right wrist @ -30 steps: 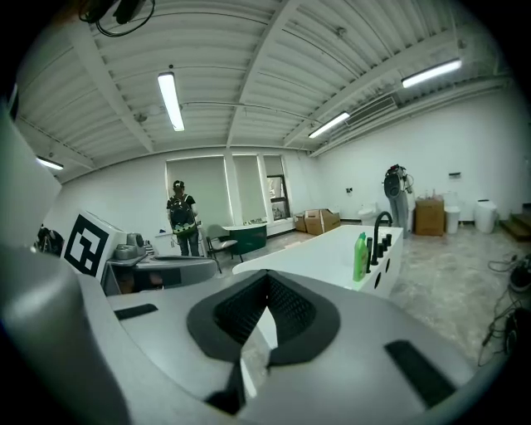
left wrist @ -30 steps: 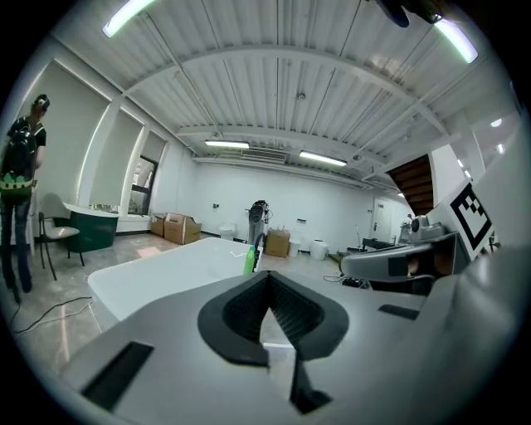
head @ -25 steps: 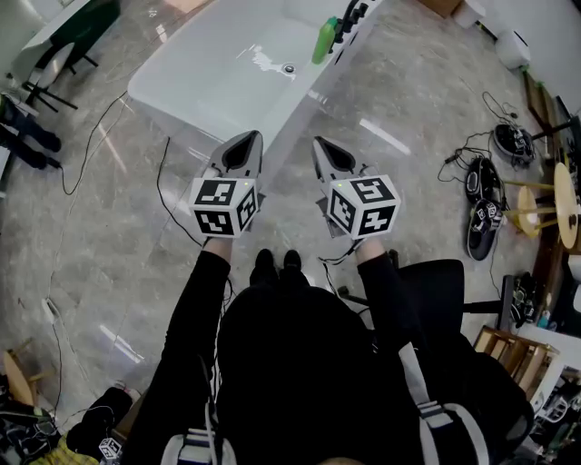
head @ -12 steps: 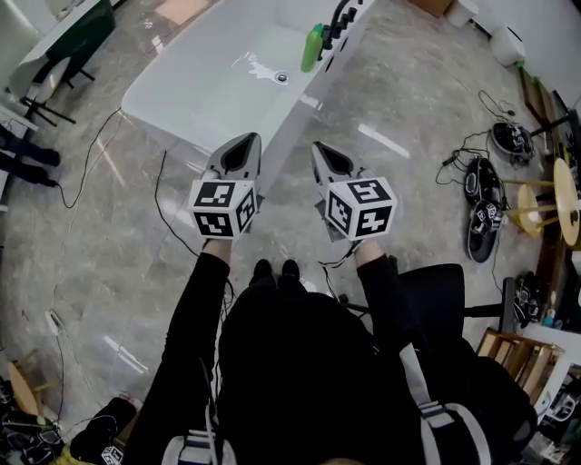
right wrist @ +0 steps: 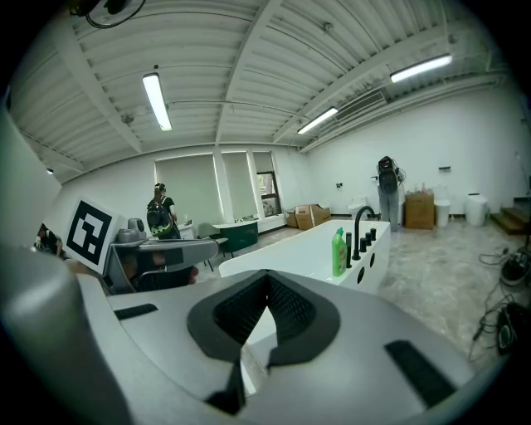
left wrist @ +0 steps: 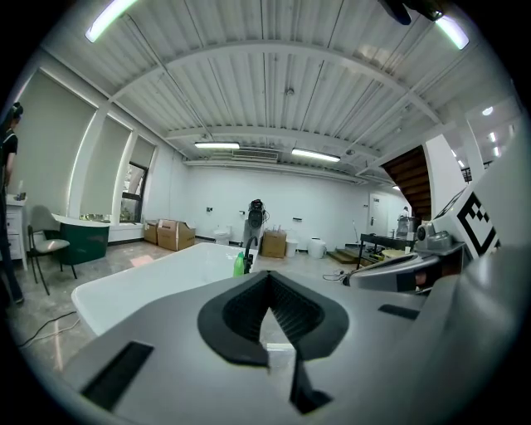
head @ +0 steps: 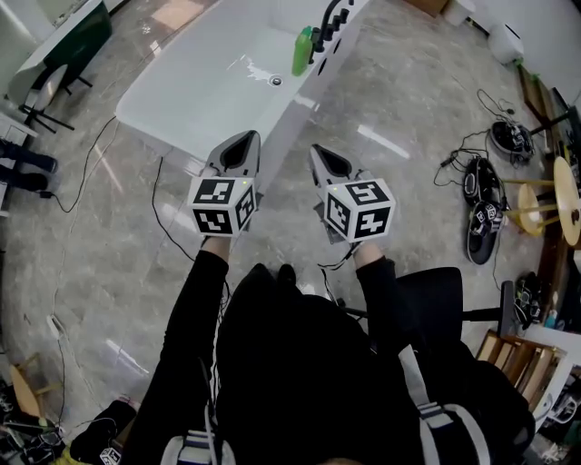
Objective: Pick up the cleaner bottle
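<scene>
The green cleaner bottle (head: 301,51) stands upright on the rim of the white bathtub (head: 200,86), next to a black faucet (head: 330,16). It shows small and far off in the left gripper view (left wrist: 239,265) and in the right gripper view (right wrist: 338,251). My left gripper (head: 242,137) and right gripper (head: 319,150) are held side by side in front of me, short of the tub's near end and well away from the bottle. Both point toward the tub. Each gripper's jaws meet at the tip with nothing between them (left wrist: 267,282) (right wrist: 267,284).
Black cables (head: 163,204) trail over the marble floor at the left. A black chair (head: 438,283) stands just to my right. Shoes and gear (head: 481,204) lie at the right. A person (right wrist: 161,212) stands far off beyond a dark green tub (right wrist: 235,233).
In the head view the bathtub and bottle have slid left and slightly down as I walk closer. Both grippers keep their place before me, still shut.
</scene>
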Demonstrator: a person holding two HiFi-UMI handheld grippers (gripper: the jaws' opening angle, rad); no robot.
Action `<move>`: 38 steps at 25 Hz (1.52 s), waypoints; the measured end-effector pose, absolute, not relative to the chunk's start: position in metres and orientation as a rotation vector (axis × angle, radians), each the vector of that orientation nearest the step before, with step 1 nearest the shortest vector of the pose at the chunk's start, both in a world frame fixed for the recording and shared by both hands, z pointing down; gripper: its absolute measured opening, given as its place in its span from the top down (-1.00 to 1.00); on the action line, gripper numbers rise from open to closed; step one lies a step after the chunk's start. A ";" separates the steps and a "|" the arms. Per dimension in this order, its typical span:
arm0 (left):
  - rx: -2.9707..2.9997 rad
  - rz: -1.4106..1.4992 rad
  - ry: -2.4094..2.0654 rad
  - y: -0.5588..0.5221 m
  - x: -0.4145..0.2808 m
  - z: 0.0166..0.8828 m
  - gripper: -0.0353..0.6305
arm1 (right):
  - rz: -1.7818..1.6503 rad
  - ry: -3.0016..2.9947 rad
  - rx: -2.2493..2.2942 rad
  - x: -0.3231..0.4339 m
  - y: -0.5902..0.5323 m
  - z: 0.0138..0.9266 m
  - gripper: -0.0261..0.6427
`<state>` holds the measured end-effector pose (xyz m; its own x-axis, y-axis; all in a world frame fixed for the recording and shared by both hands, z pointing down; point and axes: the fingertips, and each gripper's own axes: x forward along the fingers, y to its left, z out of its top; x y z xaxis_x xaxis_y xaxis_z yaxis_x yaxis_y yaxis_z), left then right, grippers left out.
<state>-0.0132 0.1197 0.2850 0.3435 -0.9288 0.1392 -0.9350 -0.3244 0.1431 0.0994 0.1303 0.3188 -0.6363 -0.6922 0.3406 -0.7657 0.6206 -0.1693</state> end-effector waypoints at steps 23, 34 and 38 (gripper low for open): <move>2.385 0.067 -1.645 0.007 -0.034 0.311 0.87 | 0.480 -2.528 1.209 0.078 0.034 0.343 0.92; 2.388 0.087 -1.581 -0.060 -0.051 0.326 0.87 | 0.501 -2.466 1.257 0.062 -0.030 0.352 0.92; 2.393 0.080 -1.563 -0.077 -0.058 0.328 0.87 | 0.498 -2.447 1.277 0.057 -0.045 0.354 0.92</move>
